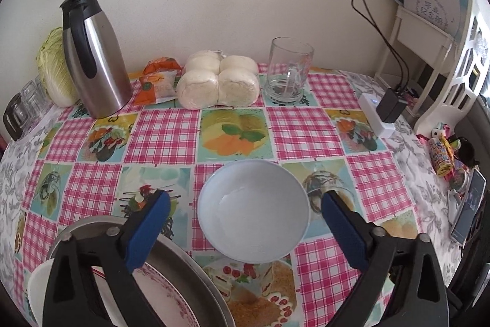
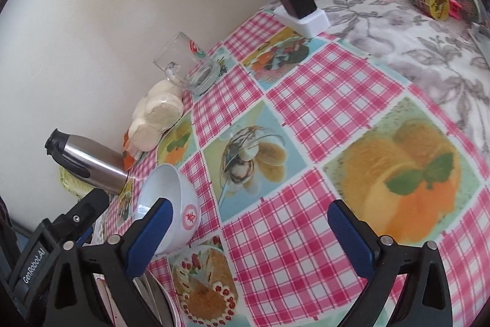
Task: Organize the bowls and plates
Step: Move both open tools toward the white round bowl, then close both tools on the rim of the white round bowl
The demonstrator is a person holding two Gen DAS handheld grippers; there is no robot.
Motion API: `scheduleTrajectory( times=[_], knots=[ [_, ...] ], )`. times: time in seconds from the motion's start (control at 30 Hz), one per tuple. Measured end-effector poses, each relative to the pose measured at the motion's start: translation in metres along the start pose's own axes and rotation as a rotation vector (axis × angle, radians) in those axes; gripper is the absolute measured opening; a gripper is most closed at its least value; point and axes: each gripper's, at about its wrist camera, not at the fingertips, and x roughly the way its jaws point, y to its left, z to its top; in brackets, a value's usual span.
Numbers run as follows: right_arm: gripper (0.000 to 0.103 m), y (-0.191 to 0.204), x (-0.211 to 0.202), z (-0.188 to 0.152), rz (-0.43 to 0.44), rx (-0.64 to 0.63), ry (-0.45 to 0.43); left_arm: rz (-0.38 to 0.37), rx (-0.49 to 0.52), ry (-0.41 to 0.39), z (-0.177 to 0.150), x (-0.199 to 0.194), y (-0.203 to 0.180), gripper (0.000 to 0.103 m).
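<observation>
**White bowl on checked tabletop, both grippers spread and empty**

Left gripper [image 1: 245, 206]: blue-padded fingers [image 1: 147, 230] spread wide, holding nothing, set either side of the white bowl without touching it.

Right gripper [image 2: 249, 218]: fingers [image 2: 352, 238] likewise wide apart and empty, over bare cloth; the bowl lies beside its left finger.

White bowl [image 1: 253, 209]: upright on the tabletop [image 1: 303, 131], empty, with a red round emblem on its outer wall seen from the right wrist view [image 2: 167, 209].

Metal tray [image 1: 183, 271]: at the near left edge, partly under the left finger, carrying a plate with a red patterned rim [image 1: 162, 293]. A plain white dish [image 1: 35, 290] shows at its left.

Middle ground: pink-checked cloth with food pictures.

Far edge, against the wall, left to right: small glasses [image 1: 29, 100], cabbage [image 1: 55, 69], steel thermos jug [image 1: 92, 54], orange snack packet [image 1: 157, 81], bagged white buns [image 1: 219, 80], glass mug [image 1: 289, 71], white power strip [image 1: 375, 115] with black adapter [image 1: 392, 106].
</observation>
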Motion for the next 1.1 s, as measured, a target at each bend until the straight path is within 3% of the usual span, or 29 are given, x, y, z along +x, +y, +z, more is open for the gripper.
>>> scheduleTrajectory(
  times=[0.43,0.5,0.9,1.1],
  knots=[
    [0.076,0.033,0.037,-0.014,0.070,-0.109,0.060,0.058,-0.107,0.016,-0.003,0.015,0.018,0.092],
    [0.063,0.037,0.041,-0.017,0.075,-0.124,0.066,0.059,-0.110,0.014,-0.003,0.014,0.018,0.092],
    [0.025,0.056,0.064,-0.025,0.128,-0.141,0.081,0.067,-0.091,0.033,-0.005,0.022,0.017,0.092],
    [0.017,0.054,0.064,-0.025,0.131,-0.120,0.077,0.068,-0.074,0.048,-0.007,0.028,0.014,0.092]
  ],
)
